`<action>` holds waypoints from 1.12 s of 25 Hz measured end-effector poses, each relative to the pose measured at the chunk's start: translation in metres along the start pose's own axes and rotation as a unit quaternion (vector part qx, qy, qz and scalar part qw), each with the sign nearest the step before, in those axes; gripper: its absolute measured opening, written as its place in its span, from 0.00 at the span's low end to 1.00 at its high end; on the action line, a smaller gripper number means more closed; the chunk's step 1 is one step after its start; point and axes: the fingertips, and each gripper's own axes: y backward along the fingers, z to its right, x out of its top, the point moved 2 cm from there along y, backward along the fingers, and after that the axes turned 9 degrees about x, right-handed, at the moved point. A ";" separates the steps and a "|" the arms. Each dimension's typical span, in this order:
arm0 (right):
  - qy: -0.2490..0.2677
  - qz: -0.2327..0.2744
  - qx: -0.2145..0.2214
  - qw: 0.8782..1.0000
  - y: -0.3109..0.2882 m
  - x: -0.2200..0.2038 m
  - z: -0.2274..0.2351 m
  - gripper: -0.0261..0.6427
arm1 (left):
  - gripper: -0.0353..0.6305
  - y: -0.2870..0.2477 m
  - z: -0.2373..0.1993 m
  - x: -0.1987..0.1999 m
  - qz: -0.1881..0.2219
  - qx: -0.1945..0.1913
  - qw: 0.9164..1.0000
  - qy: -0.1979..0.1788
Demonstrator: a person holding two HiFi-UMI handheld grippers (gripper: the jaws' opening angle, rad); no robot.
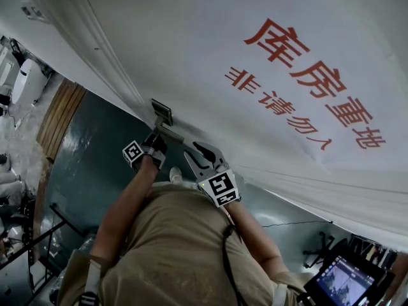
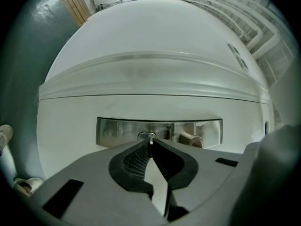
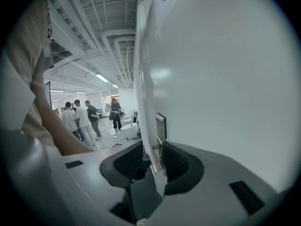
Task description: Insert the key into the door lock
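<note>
The white door (image 1: 191,56) carries red lettering and a steel lock plate (image 1: 162,113). In the left gripper view the lock plate (image 2: 117,132) faces me head-on, with its round keyhole (image 2: 146,136) right at my jaw tips. My left gripper (image 2: 149,143) is shut on a thin metal key (image 2: 150,141), whose tip sits at the keyhole. How deep the key has gone is hidden. My right gripper (image 3: 151,149) is shut on the silver door handle (image 3: 156,165) just below the lock plate (image 3: 161,125). From above, the left gripper (image 1: 156,132) and the right gripper (image 1: 191,152) sit side by side at the lock.
The door frame edge (image 3: 141,79) runs beside the lock. Several people (image 3: 77,119) stand far off in the hall. A monitor (image 1: 341,279) and a chair base (image 1: 319,255) lie at the lower right. Wooden flooring (image 1: 60,110) borders the dark floor at the left.
</note>
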 end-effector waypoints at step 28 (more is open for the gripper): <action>0.007 -0.005 0.010 1.000 -0.013 0.004 -0.005 0.24 | 0.10 -0.010 -0.005 0.003 0.003 0.008 1.000 -0.002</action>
